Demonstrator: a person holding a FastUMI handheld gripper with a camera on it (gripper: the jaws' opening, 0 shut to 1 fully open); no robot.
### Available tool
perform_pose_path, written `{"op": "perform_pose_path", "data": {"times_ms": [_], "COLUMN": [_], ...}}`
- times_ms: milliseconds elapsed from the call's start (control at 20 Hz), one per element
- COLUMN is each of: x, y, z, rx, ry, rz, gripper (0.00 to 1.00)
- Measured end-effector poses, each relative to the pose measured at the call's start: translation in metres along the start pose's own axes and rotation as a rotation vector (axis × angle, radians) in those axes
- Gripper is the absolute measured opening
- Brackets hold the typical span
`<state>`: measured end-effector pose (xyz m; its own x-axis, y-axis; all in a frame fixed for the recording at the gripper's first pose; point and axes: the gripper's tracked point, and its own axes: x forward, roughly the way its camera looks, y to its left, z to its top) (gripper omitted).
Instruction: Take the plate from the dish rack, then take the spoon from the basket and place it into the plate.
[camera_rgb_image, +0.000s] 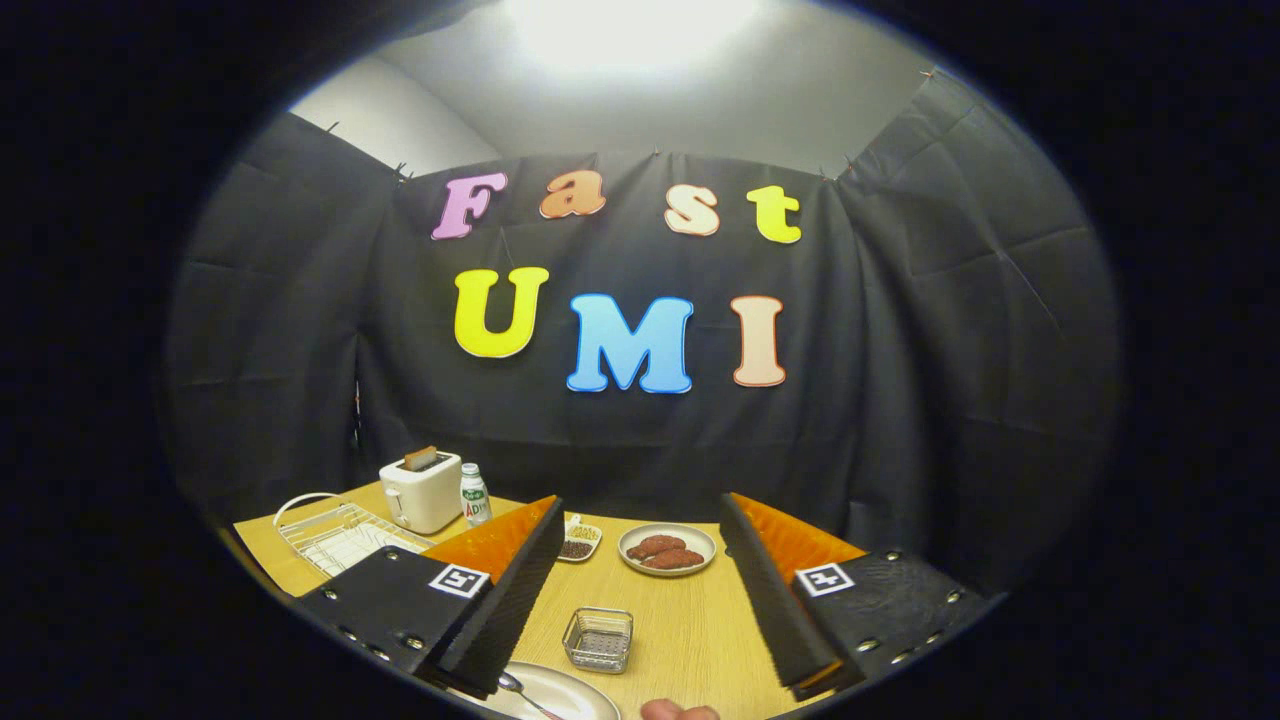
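Observation:
My gripper (640, 520) hangs open above the wooden table (690, 630), with nothing between its fingers. Below and close in front, a pale plate (560, 692) lies on the table beside the left finger, and a metal spoon (520, 690) rests in it with its bowl toward the left finger. A small wire basket (598, 639) stands just beyond the plate, between the fingers. The white wire dish rack (335, 535) sits at the table's far left, past the left finger.
A white toaster (420, 490) with a slice in it and a small bottle (474, 495) stand at the back left. A dish of brown food (667, 549) and a little divided dish (579, 542) lie mid-table. A fingertip (678, 711) shows near the plate.

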<state>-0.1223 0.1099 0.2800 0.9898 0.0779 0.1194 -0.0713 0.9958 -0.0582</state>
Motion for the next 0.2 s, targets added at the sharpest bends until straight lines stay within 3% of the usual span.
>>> {"op": "perform_pose_path", "data": {"times_ms": [200], "x": [0.002], "y": [-0.024], "z": [0.005], "rx": [-0.01], "ry": [-0.074], "rz": [-0.063], "gripper": [0.95]}}
